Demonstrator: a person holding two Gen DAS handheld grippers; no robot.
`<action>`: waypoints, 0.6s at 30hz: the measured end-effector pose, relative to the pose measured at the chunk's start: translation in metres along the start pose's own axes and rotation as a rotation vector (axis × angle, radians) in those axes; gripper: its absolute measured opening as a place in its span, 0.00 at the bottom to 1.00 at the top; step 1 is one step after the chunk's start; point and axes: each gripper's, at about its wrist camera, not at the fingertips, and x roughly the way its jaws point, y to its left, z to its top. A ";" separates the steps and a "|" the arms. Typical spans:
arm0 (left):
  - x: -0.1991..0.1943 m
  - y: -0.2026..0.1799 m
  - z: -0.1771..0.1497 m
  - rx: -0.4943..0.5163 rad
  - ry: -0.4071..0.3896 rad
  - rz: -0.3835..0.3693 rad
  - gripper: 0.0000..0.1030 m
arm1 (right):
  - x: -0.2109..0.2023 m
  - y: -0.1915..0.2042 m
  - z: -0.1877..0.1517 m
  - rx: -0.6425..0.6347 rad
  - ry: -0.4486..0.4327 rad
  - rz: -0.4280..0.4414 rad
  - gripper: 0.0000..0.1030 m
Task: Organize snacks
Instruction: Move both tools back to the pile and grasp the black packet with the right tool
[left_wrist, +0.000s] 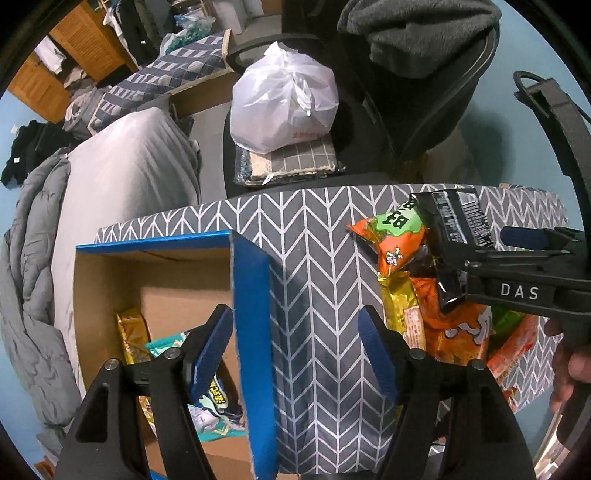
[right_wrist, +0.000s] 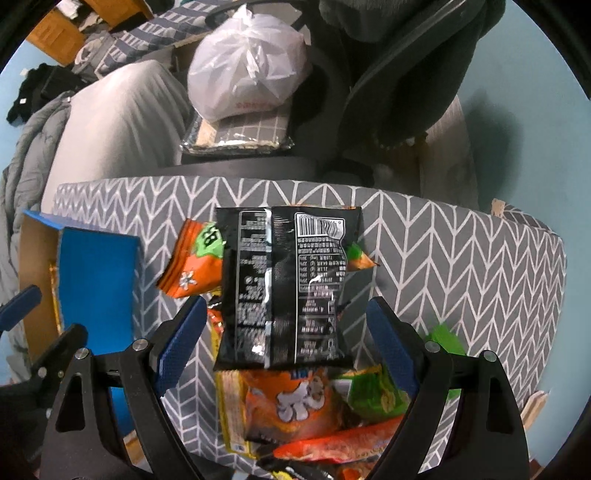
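A pile of snack packets lies on the grey chevron-cloth table (right_wrist: 443, 258), with a black packet (right_wrist: 284, 288) on top, an orange-green packet (right_wrist: 192, 266) behind it and an orange popcorn-print packet (right_wrist: 291, 402) below. My right gripper (right_wrist: 286, 347) is open, its blue fingers on either side of the black packet; in the left wrist view it (left_wrist: 509, 254) reaches in from the right over the pile (left_wrist: 436, 295). My left gripper (left_wrist: 295, 350) is open and empty, straddling the blue wall of the cardboard box (left_wrist: 251, 332), which holds several snack packets (left_wrist: 207, 395).
A chair with a white plastic bag (left_wrist: 284, 103) and a checked cushion (left_wrist: 291, 162) stands behind the table. A grey duvet and bed (left_wrist: 110, 177) lie to the left. The box (right_wrist: 99, 288) sits at the table's left edge.
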 end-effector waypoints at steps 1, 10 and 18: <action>0.003 -0.001 0.001 -0.002 0.007 0.000 0.69 | 0.004 -0.001 0.001 0.007 0.006 -0.008 0.86; 0.028 -0.010 0.006 -0.017 0.048 0.006 0.69 | 0.022 0.000 0.006 0.012 0.030 -0.027 0.86; 0.037 -0.014 0.005 -0.029 0.078 -0.011 0.70 | 0.029 0.005 0.007 -0.012 0.038 -0.022 0.74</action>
